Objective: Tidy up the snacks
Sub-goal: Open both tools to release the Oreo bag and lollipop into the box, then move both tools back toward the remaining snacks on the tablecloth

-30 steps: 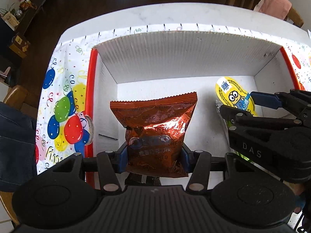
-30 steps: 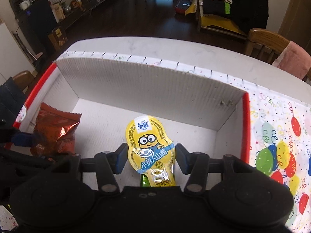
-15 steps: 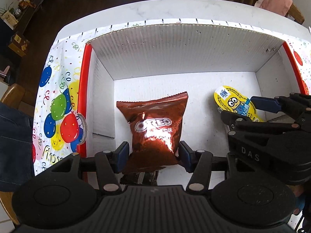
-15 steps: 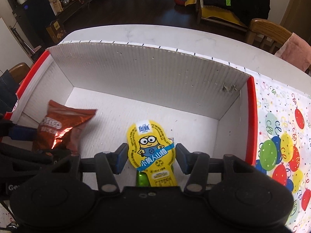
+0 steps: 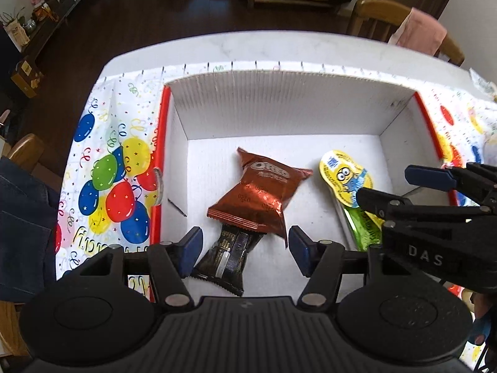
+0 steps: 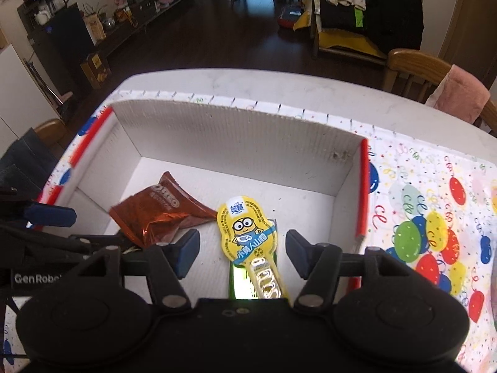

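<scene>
A brown Oreo packet (image 5: 262, 194) (image 6: 161, 213) lies on the floor of the white cardboard box (image 5: 279, 105) (image 6: 236, 133), partly over a dark wrapped snack (image 5: 228, 255). My left gripper (image 5: 245, 245) hangs above them; its jaws are opening and the pads touch nothing. To the right a yellow minion snack (image 5: 344, 177) (image 6: 245, 230) lies over a green packet (image 5: 365, 227) (image 6: 239, 283). My right gripper (image 6: 242, 251) (image 5: 435, 180) stands over it; its jaws are opening too, clear of the snack.
The box sits on a balloon-print cloth (image 5: 108, 168) (image 6: 428, 217) over a white table (image 5: 264, 46). Wooden chairs (image 5: 385, 18) (image 6: 416, 68), one draped with pink cloth, stand behind it. A denim-clad leg (image 5: 21, 227) is at the left edge.
Both grippers have let go and risen. The Oreo packet dropped flat onto the box floor and turned; the minion snack now lies free. Both pairs of jaws stand wider.
</scene>
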